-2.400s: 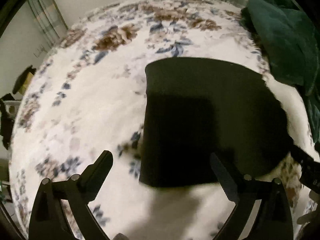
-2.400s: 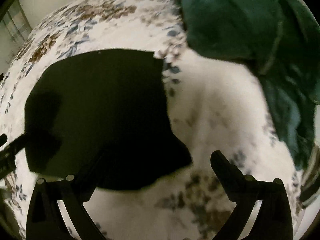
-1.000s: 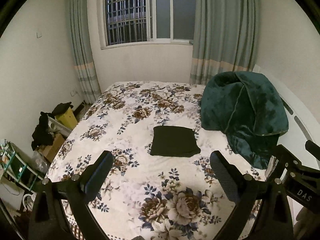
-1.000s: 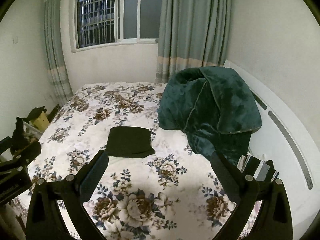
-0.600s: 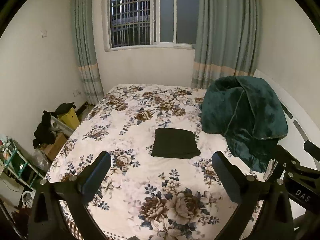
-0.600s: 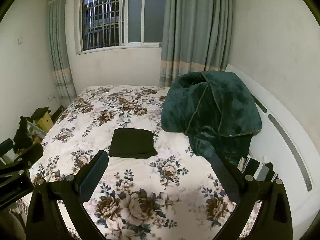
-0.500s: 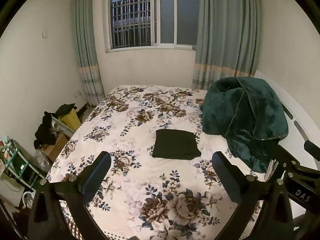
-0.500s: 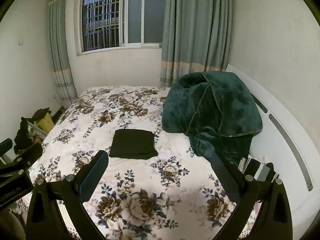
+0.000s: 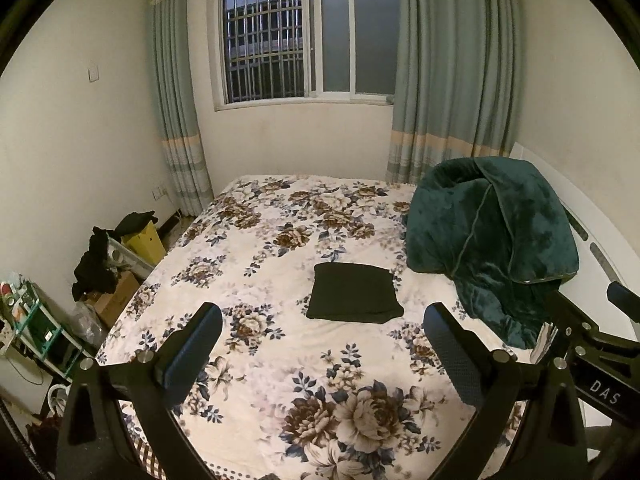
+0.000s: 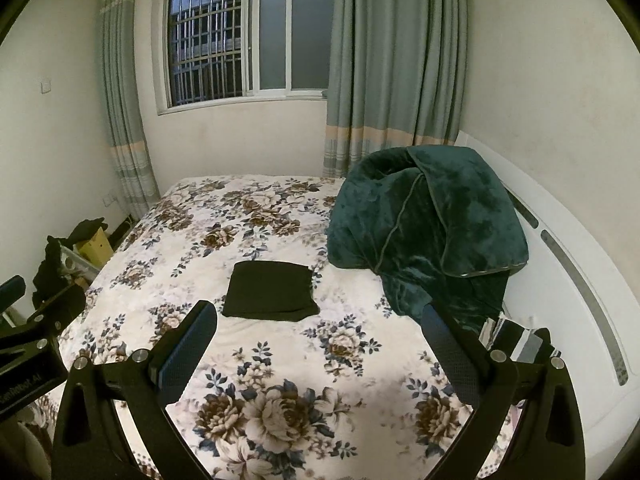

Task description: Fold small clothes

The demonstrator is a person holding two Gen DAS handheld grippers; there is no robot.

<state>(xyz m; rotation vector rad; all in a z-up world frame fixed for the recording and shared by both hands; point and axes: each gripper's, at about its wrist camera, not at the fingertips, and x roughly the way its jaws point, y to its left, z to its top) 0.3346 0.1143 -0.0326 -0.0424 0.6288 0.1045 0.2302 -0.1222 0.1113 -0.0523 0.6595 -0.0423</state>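
A dark folded garment [image 9: 354, 294] lies flat as a neat rectangle on the floral bedspread [image 9: 280, 240], near the middle of the bed; it also shows in the right wrist view [image 10: 270, 291]. My left gripper [image 9: 322, 322] is open and empty, held well back from the bed's near edge. My right gripper [image 10: 319, 320] is open and empty too, also far from the garment. The right gripper's body [image 9: 592, 344] shows at the right edge of the left wrist view, and the left gripper's body [image 10: 28, 340] at the left edge of the right wrist view.
A dark green plush blanket [image 9: 492, 240] is heaped on the bed's right side against the white headboard [image 10: 560, 264]. A striped cloth [image 10: 516, 338] lies by the blanket. Boxes and dark clothes [image 9: 108, 256] crowd the floor left of the bed. A barred window [image 9: 304, 36] is behind.
Both grippers pulled far back and up from the garment, which filled the views 2.4 s ago. Over the last second the views have barely shifted; the garment lies still.
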